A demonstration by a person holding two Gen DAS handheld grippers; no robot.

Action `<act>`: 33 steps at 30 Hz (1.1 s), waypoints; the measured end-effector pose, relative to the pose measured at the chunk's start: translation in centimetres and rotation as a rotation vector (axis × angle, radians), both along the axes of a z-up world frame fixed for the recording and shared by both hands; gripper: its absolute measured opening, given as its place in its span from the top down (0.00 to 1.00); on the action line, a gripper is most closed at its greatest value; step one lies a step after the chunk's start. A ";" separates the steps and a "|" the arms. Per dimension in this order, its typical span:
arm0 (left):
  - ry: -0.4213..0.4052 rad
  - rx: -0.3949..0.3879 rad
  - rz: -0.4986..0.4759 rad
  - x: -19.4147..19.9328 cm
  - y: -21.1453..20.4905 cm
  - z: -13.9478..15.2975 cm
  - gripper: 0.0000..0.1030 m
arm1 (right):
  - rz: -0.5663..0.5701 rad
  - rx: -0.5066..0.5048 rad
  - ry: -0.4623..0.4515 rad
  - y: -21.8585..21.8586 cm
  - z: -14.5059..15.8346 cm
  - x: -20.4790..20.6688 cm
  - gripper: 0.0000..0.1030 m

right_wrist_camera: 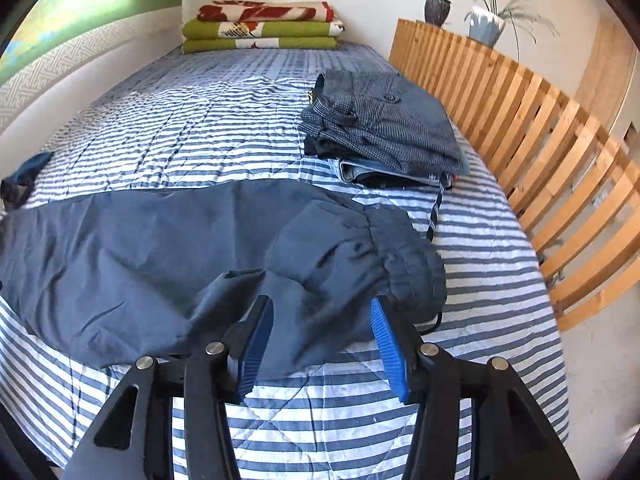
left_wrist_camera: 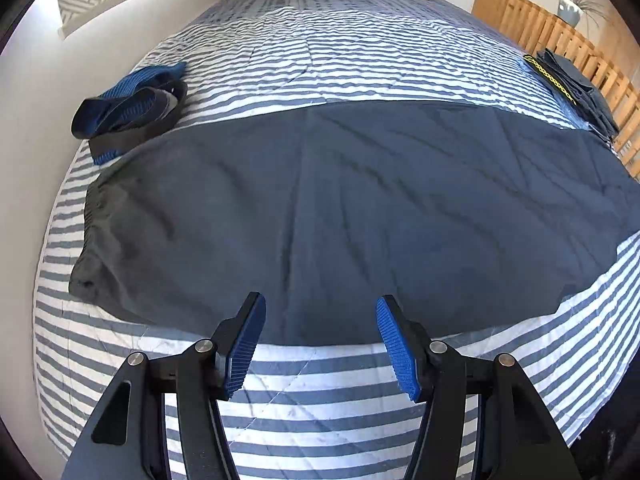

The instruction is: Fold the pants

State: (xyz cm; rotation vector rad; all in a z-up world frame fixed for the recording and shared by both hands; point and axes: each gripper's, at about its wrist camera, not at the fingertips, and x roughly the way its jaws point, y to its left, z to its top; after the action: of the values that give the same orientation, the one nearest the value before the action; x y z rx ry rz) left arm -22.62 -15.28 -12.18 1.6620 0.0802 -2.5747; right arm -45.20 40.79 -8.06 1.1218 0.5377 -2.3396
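Note:
Dark grey-blue pants [left_wrist_camera: 340, 208] lie spread flat across the striped bed, running from left to right. In the right wrist view their gathered waistband end [right_wrist_camera: 360, 256] is bunched and partly turned over on the right. My left gripper [left_wrist_camera: 320, 312] hovers open at the pants' near edge, nothing between its blue pads. Over the near edge of the bunched waistband end, my right gripper [right_wrist_camera: 320, 312] is open too, with loose cloth lying between its fingers but not pinched.
A crumpled blue and black garment [left_wrist_camera: 132, 108] lies at the left by the white wall. A stack of folded clothes [right_wrist_camera: 384, 132] sits at the right beside the wooden slatted rail [right_wrist_camera: 540, 152]. Folded blankets [right_wrist_camera: 260, 26] rest at the bed's far end.

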 end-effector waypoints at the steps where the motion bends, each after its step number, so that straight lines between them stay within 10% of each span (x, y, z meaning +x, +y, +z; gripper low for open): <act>1: -0.002 0.006 -0.011 0.4 0.0 0.0 0.40 | 0.009 -0.013 -0.019 -0.1 0.2 0.2 0.55; 11: 0.017 0.124 -0.284 0.4 10.0 0.3 0.40 | 0.364 -0.068 -0.284 -8.4 -2.9 7.4 0.54; 17: -0.001 0.003 -0.451 1.0 15.9 -1.0 0.40 | 0.420 -0.042 -0.377 -12.5 -7.1 8.6 0.55; 27: 0.028 -0.023 -0.306 -6.0 13.8 0.3 0.61 | 0.359 -0.075 -0.325 -15.8 -7.0 5.5 0.55; 33: 0.015 0.019 -0.260 -8.0 12.2 -0.3 0.61 | 0.610 -0.095 -0.332 -15.8 -4.9 12.0 0.54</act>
State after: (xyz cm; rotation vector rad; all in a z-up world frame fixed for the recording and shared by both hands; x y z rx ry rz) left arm -30.58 -3.10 -12.51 1.7669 -0.1186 -2.7781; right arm -33.21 24.99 -12.97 1.0834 0.5437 -1.6050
